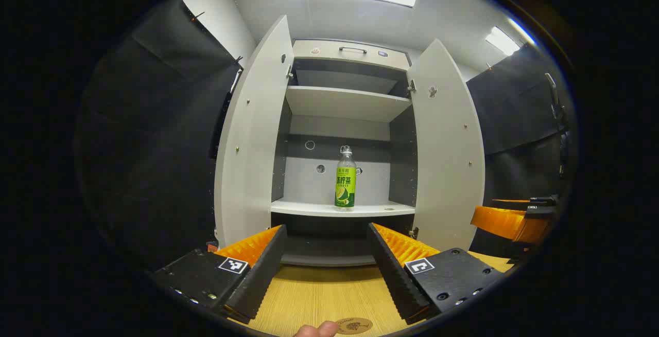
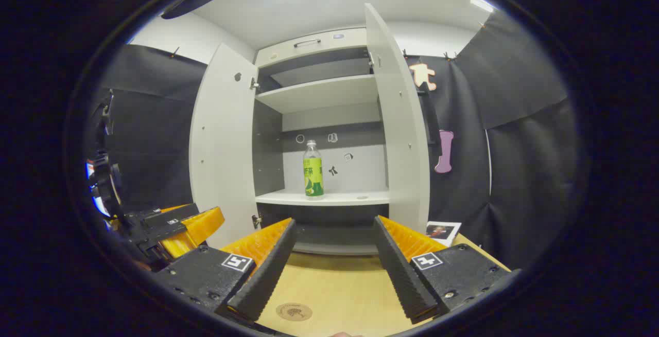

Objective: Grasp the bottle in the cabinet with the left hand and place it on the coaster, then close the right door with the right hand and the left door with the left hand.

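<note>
Both grippers, left (image 1: 325, 262) and right (image 2: 334, 257), hung open above the table (image 1: 329, 290). The bottle (image 1: 345, 178) stood upright in the cabinet (image 1: 342, 105), both doors wide.

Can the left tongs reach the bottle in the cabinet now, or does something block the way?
Probably yes. Both doors stand open, the bottle stands alone and upright on its shelf, and the left tongs are open and pointed toward it.

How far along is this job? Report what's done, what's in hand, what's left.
Done: nothing. The bottle stands upright on the cabinet shelf, both doors open. In hand: the left gripper, open, points at the bottle from the table. Left: grasping, placing it on the coaster, closing both doors.
</note>
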The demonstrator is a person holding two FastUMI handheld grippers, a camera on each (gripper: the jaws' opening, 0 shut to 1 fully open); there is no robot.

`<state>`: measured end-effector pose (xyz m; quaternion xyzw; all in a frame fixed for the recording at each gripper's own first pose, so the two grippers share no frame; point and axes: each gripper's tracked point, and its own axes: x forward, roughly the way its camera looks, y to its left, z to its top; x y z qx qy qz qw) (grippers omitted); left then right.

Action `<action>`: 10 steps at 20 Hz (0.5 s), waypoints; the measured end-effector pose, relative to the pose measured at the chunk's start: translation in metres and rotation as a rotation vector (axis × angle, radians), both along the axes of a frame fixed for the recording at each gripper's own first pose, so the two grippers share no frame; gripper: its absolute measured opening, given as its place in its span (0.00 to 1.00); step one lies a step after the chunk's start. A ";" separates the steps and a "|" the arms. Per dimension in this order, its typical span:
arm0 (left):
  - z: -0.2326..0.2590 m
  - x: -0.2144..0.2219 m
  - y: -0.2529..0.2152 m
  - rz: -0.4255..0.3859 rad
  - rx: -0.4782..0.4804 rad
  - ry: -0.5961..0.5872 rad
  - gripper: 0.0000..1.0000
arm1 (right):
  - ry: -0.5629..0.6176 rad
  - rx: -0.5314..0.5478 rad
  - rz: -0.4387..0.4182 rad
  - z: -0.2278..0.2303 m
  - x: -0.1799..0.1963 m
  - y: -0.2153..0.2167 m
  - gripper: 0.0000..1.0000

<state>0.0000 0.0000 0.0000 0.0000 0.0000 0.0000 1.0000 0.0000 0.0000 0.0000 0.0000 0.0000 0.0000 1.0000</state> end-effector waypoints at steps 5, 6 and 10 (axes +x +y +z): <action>0.000 -0.001 -0.003 -0.016 0.001 0.002 0.95 | 0.005 0.008 -0.016 -0.001 -0.004 -0.005 0.98; 0.000 0.000 -0.004 -0.017 -0.001 0.000 0.95 | 0.006 0.009 -0.017 -0.001 -0.005 -0.006 0.98; -0.002 -0.002 -0.006 -0.032 -0.004 0.009 0.95 | 0.005 0.013 -0.029 -0.001 -0.005 -0.008 0.98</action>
